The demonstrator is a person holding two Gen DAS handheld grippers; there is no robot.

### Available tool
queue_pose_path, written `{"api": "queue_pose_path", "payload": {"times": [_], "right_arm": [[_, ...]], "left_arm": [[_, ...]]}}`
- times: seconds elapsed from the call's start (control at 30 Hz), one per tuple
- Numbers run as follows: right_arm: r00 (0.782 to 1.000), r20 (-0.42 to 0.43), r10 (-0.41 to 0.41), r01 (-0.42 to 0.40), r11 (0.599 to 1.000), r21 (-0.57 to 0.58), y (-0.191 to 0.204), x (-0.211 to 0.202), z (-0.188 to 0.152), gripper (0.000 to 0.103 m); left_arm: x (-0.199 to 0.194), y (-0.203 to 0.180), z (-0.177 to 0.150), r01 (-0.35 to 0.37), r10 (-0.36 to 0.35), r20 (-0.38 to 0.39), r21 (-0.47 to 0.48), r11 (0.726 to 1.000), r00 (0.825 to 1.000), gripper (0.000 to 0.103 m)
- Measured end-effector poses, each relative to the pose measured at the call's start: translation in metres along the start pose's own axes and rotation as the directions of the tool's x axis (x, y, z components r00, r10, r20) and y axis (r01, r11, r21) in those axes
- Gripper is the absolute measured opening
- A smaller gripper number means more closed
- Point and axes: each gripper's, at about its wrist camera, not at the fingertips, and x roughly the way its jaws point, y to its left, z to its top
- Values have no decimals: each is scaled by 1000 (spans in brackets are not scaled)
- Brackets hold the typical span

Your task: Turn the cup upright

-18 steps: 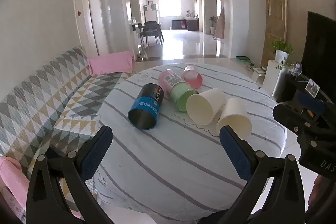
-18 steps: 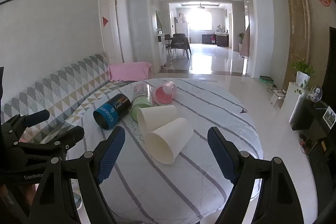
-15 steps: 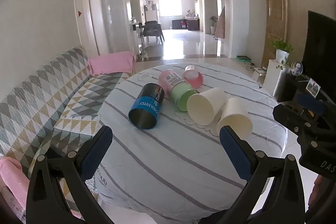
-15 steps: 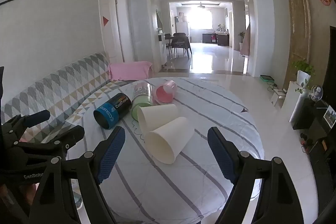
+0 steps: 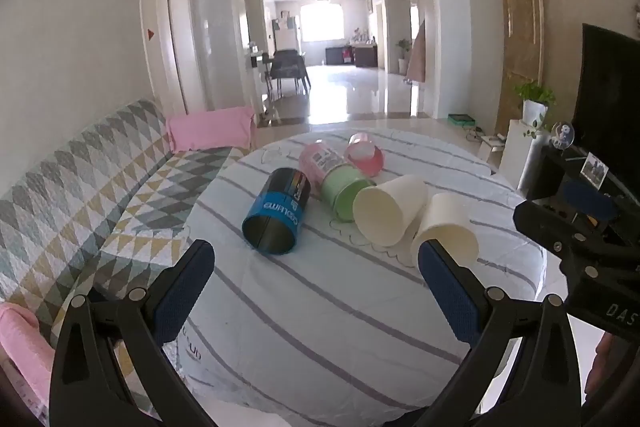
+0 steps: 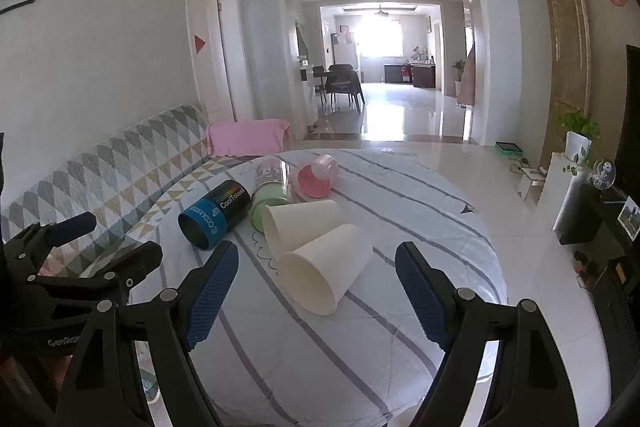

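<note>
Several cups lie on their sides on a round table with a striped white cloth (image 5: pixel 320 327). In the left wrist view: a blue-black cup (image 5: pixel 278 215), a green-pink cup (image 5: pixel 340 183), a pink cup (image 5: pixel 366 155) and two cream cups (image 5: pixel 390 209) (image 5: pixel 446 227). In the right wrist view the near cream cup (image 6: pixel 326 269) lies between my fingers, with the other cream cup (image 6: pixel 300 221) behind it. My left gripper (image 5: pixel 316 267) is open and empty, short of the blue-black cup. My right gripper (image 6: pixel 316 271) is open and empty, short of the near cream cup.
A patterned sofa (image 5: pixel 80 195) with a pink cushion (image 5: pixel 210 133) stands left of the table. A TV stand with a plant (image 5: pixel 536 107) is on the right. The tiled floor (image 6: pixel 400 123) stretches behind the table toward a dining room.
Both grippers have crept slightly toward the table; the cups have not moved and both grippers stay open.
</note>
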Motion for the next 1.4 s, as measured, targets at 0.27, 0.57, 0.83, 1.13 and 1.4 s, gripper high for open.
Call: {"api": "queue_pose_path", "payload": {"times": [0.27, 0.57, 0.83, 1.13, 1.4], "right_arm": [[1000, 27, -4, 4, 1000, 14, -4, -3, 0, 82], [1000, 20, 4, -4, 1000, 14, -4, 0, -1, 82], [1000, 15, 4, -4, 1000, 3, -2, 4, -3, 82], [1000, -3, -5, 5, 1000, -15, 5, 8, 0, 82], [1000, -17, -1, 0, 1000, -20, 10, 12, 1, 82]], "left_arm": [[-4, -6, 0, 10, -11, 54, 14, 1000, 999, 103], [-1, -5, -3, 0, 0, 49, 1, 1000, 999, 103], [6, 1, -3, 20, -20, 39, -18, 1000, 999, 103], [10, 5, -3, 26, -26, 33, -26, 999, 999, 103], [13, 7, -3, 22, -22, 30, -23, 999, 999, 103]]}}
